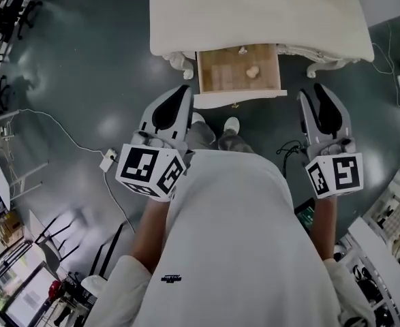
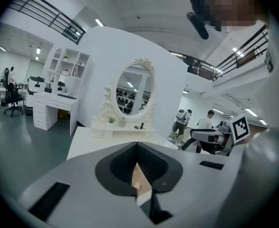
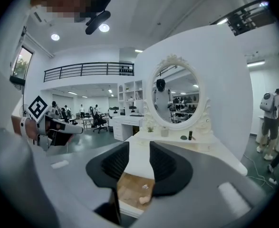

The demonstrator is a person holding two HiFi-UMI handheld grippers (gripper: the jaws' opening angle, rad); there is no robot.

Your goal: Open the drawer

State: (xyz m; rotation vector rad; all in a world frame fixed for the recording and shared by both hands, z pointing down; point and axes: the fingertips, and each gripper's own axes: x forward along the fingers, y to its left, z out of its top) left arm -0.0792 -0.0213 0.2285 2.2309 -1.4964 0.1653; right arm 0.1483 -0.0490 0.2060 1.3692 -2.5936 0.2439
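- Under the head view: white dressing table [image 1: 254, 12] at far centre, drawer [image 1: 237, 70] pulled out of it toward the near side, front panel running left-right.
- Wooden drawer bottom holds a pale lump [image 1: 252, 72] and a smaller bit [image 1: 242, 50].
- Shoes [image 1: 232, 124] just near of the drawer front, between left gripper [image 1: 183, 90] and right gripper [image 1: 312, 90]. Both are clear of the drawer.
- White plug and cable [image 1: 108, 159] on the floor, left.
- Left gripper view: left gripper [image 2: 137, 144] tips pressed together, nothing pinched; oval mirror [image 2: 134, 91] beyond.
- Right gripper view: right gripper [image 3: 139, 144] spread, empty; open drawer [image 3: 132, 189] below the gap, lump [image 3: 143, 200] inside.
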